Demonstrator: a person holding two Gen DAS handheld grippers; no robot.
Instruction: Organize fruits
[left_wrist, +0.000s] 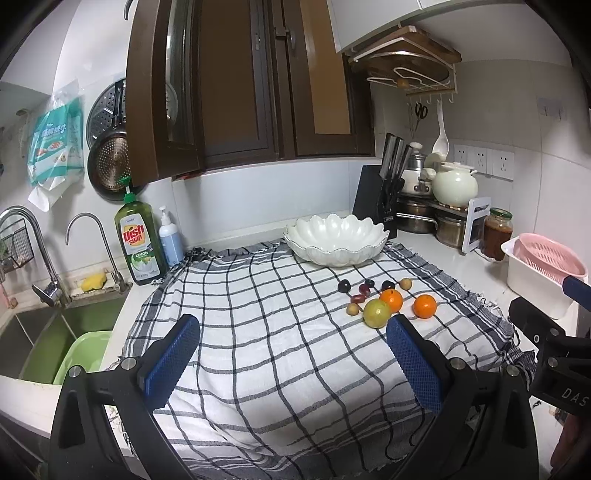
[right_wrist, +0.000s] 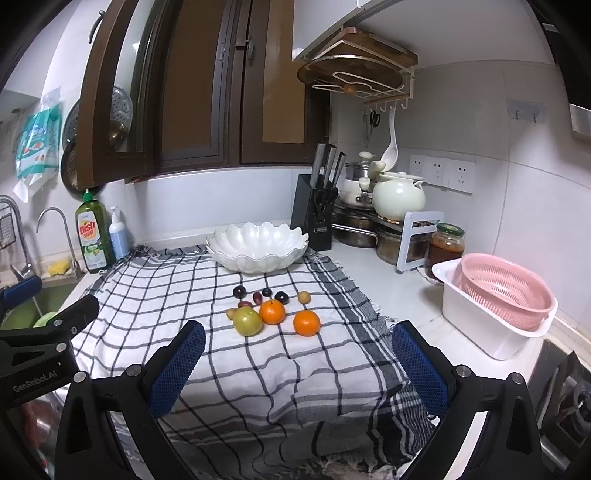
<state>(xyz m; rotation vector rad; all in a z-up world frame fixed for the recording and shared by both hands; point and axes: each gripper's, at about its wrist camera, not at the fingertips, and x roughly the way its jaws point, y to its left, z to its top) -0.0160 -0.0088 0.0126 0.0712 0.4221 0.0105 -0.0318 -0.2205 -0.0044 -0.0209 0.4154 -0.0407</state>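
Left hand-held gripper (left_wrist: 291, 354): black plastic frame, two fingers faced with blue textured pads (left_wrist: 171, 360).
Right hand-held gripper (right_wrist: 298, 360): same black frame and blue pads (right_wrist: 421, 371).
Fasteners: round silver screw heads at the finger pivots.
Markings: white "GenRobot.AI" lettering on the black body.

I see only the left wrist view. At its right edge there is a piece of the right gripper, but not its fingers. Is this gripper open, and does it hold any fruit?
Observer: The right gripper is open and holds nothing. The nearest orange lies on the checked cloth just ahead of it, untouched.
Operator: Thank you. What is on the right of the white tub? My view ends there.
Observer: Beside the white tub, at the counter's near right corner, there is what looks like a dark stove top.
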